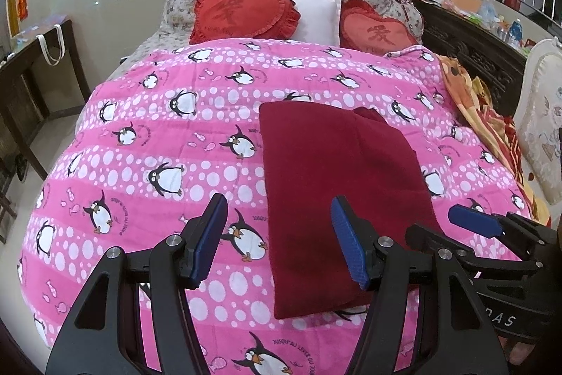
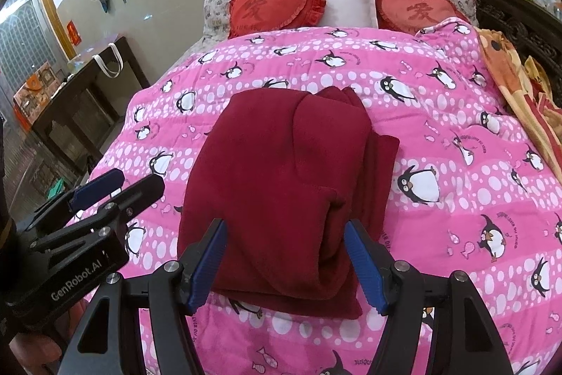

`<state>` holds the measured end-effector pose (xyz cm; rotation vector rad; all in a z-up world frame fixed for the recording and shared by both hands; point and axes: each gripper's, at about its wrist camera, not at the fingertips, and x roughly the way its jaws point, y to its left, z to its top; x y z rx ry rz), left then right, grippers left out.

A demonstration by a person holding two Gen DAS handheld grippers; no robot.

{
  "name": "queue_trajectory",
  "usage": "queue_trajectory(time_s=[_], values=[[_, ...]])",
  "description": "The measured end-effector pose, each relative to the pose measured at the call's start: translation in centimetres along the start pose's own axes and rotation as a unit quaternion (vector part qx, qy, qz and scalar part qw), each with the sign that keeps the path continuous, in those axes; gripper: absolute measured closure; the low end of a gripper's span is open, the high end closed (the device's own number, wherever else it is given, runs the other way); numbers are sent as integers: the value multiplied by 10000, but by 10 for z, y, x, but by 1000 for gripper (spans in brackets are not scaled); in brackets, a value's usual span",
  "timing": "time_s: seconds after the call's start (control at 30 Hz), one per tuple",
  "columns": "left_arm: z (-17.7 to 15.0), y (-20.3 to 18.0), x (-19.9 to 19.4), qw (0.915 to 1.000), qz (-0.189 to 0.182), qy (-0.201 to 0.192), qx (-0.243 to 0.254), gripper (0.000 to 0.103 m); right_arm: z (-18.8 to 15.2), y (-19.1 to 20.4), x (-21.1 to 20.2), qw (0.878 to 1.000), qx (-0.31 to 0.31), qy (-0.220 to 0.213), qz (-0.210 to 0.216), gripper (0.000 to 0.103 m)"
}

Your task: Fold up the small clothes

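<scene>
Both my claws hang spread wide with nothing between their blue pads: my left claw (image 1: 281, 241) sits over the near left edge of the dark red garment (image 1: 337, 199), and my right claw (image 2: 286, 264) straddles its near end. That garment lies folded into a long rectangle on the pink penguin quilt (image 1: 158, 136) covering the bed. Beyond it, two red heart cushions (image 1: 239, 11) flank a white pillow (image 1: 318, 18) at the headboard.
</scene>
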<state>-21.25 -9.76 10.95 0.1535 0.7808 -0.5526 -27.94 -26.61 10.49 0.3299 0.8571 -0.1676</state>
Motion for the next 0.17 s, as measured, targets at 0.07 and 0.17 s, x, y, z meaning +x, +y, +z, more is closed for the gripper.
queue_trajectory(time_s=[0.07,0.17], values=[[0,5,2,10000,-17,-7,-67,42,0,-1,2,10000,8,19,10,36],[4,18,8,9999,30,63,-132,42,2,-8,6,10000,25,57,43,36]])
